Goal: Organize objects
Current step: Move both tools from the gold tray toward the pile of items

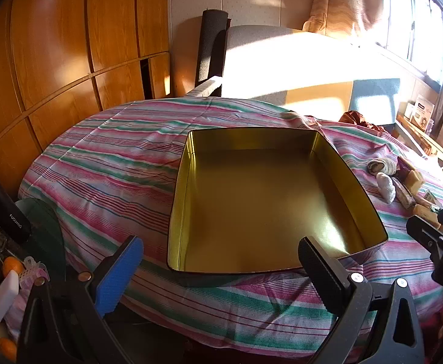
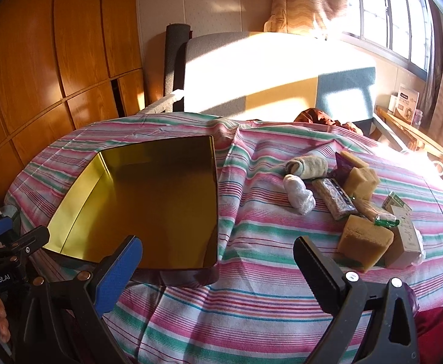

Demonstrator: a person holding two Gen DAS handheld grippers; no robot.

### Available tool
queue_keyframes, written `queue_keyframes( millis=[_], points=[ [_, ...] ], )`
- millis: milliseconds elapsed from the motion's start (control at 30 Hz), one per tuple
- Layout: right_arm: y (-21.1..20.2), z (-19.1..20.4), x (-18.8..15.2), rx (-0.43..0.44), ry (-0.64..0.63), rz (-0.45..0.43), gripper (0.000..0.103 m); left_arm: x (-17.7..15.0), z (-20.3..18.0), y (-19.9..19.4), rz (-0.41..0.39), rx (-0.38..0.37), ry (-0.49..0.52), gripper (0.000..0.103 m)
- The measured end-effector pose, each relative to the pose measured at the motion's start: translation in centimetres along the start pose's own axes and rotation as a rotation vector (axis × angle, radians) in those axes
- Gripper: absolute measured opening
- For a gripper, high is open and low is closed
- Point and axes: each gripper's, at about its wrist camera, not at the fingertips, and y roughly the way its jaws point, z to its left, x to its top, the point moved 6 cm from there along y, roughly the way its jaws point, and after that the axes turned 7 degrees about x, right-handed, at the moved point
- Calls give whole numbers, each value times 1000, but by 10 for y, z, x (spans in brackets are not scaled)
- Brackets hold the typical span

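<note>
Both my left gripper and right gripper hold their fingers wide, gripping nothing, over the striped worktop; gold tin beside sponges.

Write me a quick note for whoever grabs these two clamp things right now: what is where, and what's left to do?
Left gripper: open, holding nothing, hovering over the near edge of the gold tin.
Right gripper: open, holding nothing, over the striped cloth.
The tin has nothing in it.
To its right lies the pile: sponges, rolled cloth, white bundle, snack bar, small carton.
Done: nothing packed yet. Left: probably moving the pile into the tin.
</note>
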Motion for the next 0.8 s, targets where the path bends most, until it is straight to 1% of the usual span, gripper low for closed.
queue_keyframes(
  millis=[200,233,267,300,400,467,500,533,600,633,667,700,733,767,800],
  points=[
    [-14,-60,-9,-88,47,58,102,-1,-10,2,17,-42,14,103],
    [-17,-70,-8,-117,21,74,102,0,-11,2,17,-46,19,103],
    [-20,-83,-6,-171,0,89,102,1,-13,3,17,-50,25,103],
    [-25,-100,-3,-210,12,88,102,1,-16,3,17,-55,34,103],
    [-47,-149,-4,-250,111,82,102,5,-27,-1,-9,-74,61,103],
    [-57,-179,-11,-346,142,103,102,9,-36,-3,-18,-101,75,103],
    [-58,-188,-14,-367,147,120,102,11,-41,-4,-24,-113,82,103],
    [-60,-192,-16,-366,145,129,102,13,-46,-6,-31,-124,93,103],
    [-67,-188,-14,-379,90,109,101,15,-60,-8,-41,-144,121,103],
    [-75,-187,-11,-393,65,67,100,17,-66,-10,-45,-157,132,103],
    [-84,-191,-8,-409,77,22,100,18,-72,-12,-50,-170,142,103],
    [-90,-200,-7,-390,122,-5,100,20,-79,-14,-55,-182,155,103],
    [-93,-211,-7,-355,177,-5,100,22,-86,-15,-58,-194,169,103],
    [-95,-223,-8,-359,228,-1,100,25,-95,-16,-60,-210,179,103],
    [-98,-237,-9,-408,258,-3,100,27,-105,-18,-60,-235,188,103]
  ],
)
